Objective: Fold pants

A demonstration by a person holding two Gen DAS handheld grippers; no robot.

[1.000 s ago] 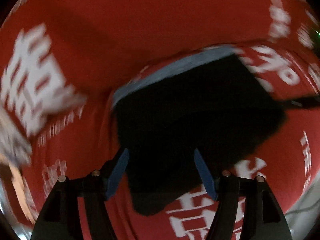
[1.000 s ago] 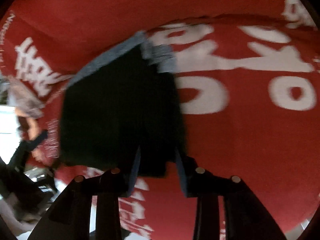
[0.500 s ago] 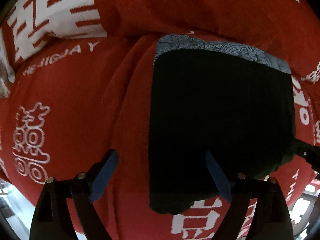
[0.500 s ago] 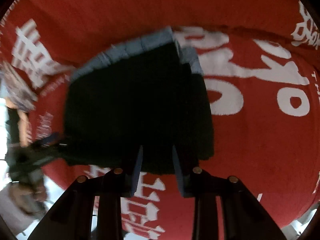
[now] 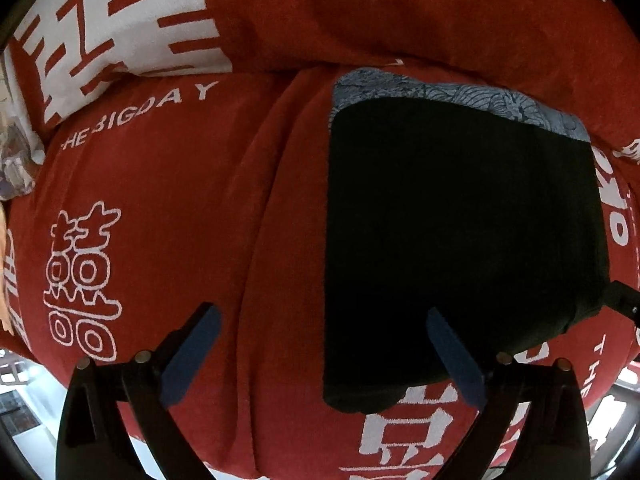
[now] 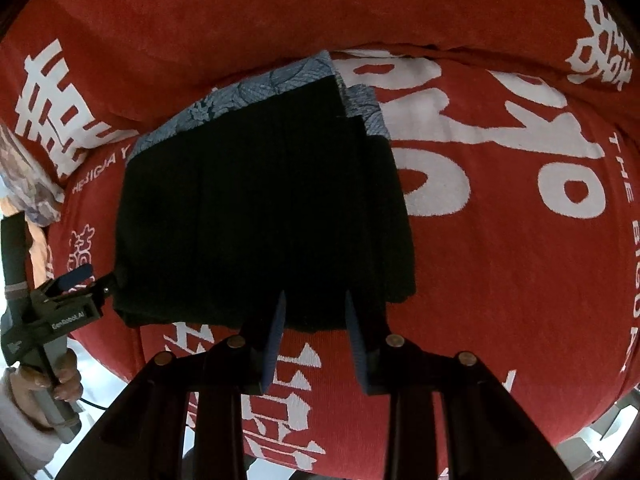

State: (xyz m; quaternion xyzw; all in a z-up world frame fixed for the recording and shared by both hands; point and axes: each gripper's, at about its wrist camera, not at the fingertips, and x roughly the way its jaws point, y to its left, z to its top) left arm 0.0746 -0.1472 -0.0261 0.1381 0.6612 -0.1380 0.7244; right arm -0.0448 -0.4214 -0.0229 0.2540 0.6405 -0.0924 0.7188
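Note:
The black pants (image 5: 460, 220) lie folded into a thick rectangle on a red blanket (image 5: 180, 200), with the blue-grey patterned waistband (image 5: 440, 94) at the far edge. My left gripper (image 5: 322, 314) points straight down over the pants' left edge. Its jaws are opening wide and its pads touch no cloth. From the right wrist, the pants (image 6: 260, 200) fill the middle and the left gripper (image 6: 94, 276) stands by their near left corner. My right gripper (image 6: 315, 298) has narrow jaws shut on the pants' near edge. One of its fingers (image 5: 622, 302) shows at the pants' right corner.
The red blanket (image 6: 500, 260) carries large white characters and lettering and has a long crease left of the pants. A person's hand (image 6: 48, 384) in a pale sleeve holds the left gripper's handle. A pale patterned cloth (image 6: 28, 184) lies at the left. Bright floor (image 5: 24, 400) shows past the near edge.
My left gripper has spread its jaws wide, let go of the pants and shifted toward their left edge. The pants have settled flat. The right gripper's jaws stayed narrow at the near edge.

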